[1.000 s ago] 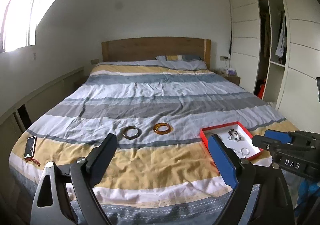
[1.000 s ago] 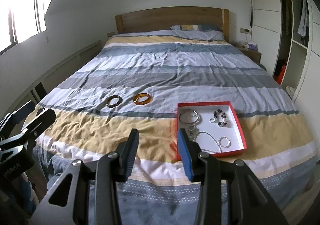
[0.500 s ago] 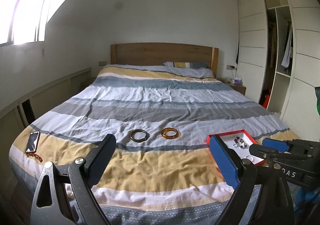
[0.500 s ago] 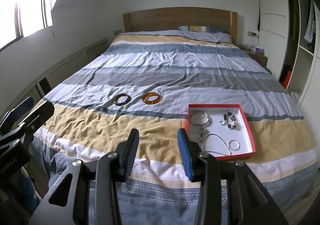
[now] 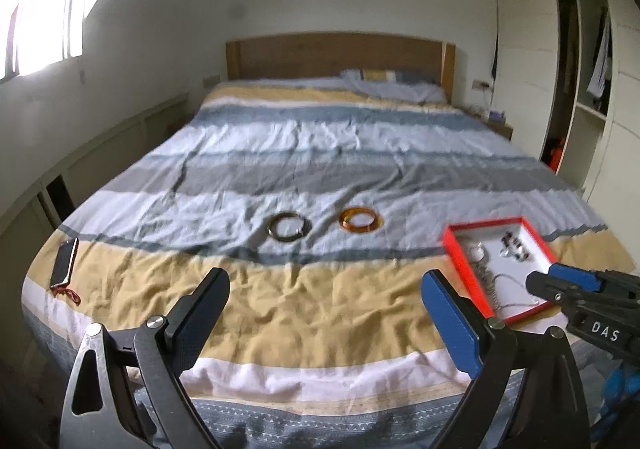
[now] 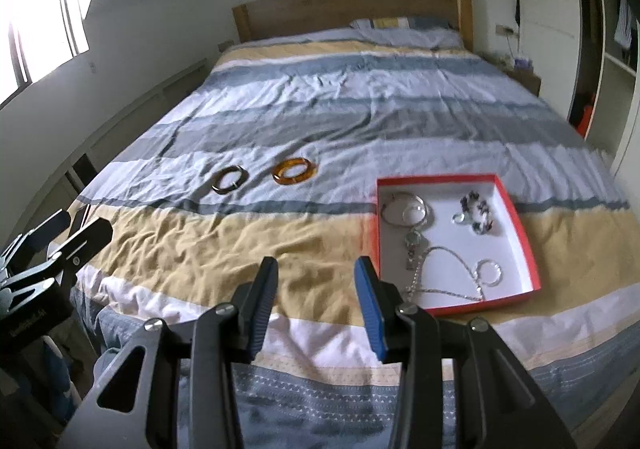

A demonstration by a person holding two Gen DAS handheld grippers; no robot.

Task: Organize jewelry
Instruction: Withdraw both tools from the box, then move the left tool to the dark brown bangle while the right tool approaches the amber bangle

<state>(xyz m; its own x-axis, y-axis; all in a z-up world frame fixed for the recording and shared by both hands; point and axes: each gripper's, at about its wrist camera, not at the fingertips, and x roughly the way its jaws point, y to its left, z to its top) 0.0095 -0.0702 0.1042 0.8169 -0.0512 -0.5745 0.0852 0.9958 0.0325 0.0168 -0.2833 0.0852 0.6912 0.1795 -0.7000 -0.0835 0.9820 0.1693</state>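
Observation:
Two bangles lie on the striped bedspread: a dark metallic one (image 5: 289, 226) (image 6: 228, 179) and an amber one (image 5: 359, 220) (image 6: 294, 171) to its right. A red-rimmed white tray (image 5: 460, 249) (image 6: 520, 233) at the right holds silver bracelets, a beaded bracelet, a chain necklace and a ring. My left gripper (image 5: 326, 291) is open and empty over the foot of the bed, well short of the bangles. My right gripper (image 6: 316, 277) is open and empty, just left of the tray's near corner; it also shows in the left wrist view (image 5: 560, 281).
A phone (image 5: 64, 263) with a red strap lies at the bed's left edge. A wooden headboard (image 5: 340, 53) and pillow are at the far end. A low ledge runs along the left wall, and an open wardrobe (image 5: 580, 69) stands at the right.
Both grippers have moved forward and tilted down toward the bed, so the bangles and tray look nearer. Both jaws stay open and empty.

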